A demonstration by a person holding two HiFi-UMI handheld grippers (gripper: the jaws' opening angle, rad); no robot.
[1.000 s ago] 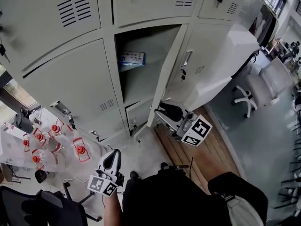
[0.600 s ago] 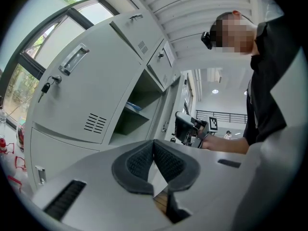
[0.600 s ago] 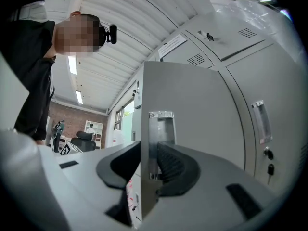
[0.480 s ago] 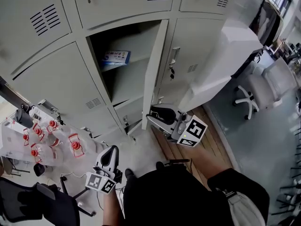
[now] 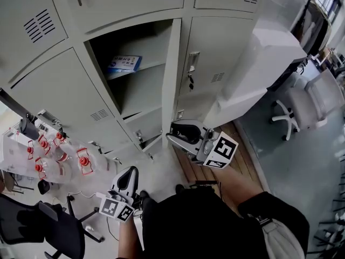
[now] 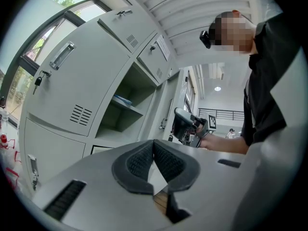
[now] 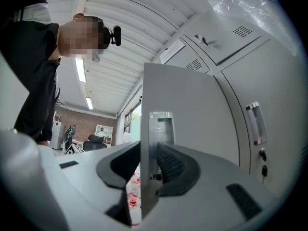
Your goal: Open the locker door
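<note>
Our right gripper [image 5: 173,135] clamps the edge of the locker door [image 5: 171,85], which stands swung out toward us beside its bared compartment [image 5: 137,90]; our left gripper [image 5: 129,175] hangs near left, jaws together, empty. We judge only release remains.

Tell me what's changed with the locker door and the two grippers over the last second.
The locker door swung further open, now edge-on in the head view, drawn by the right gripper, still clamped on its free edge near the bottom. The left gripper stays shut and empty, held low; the blue box inside is unmoved.
</note>
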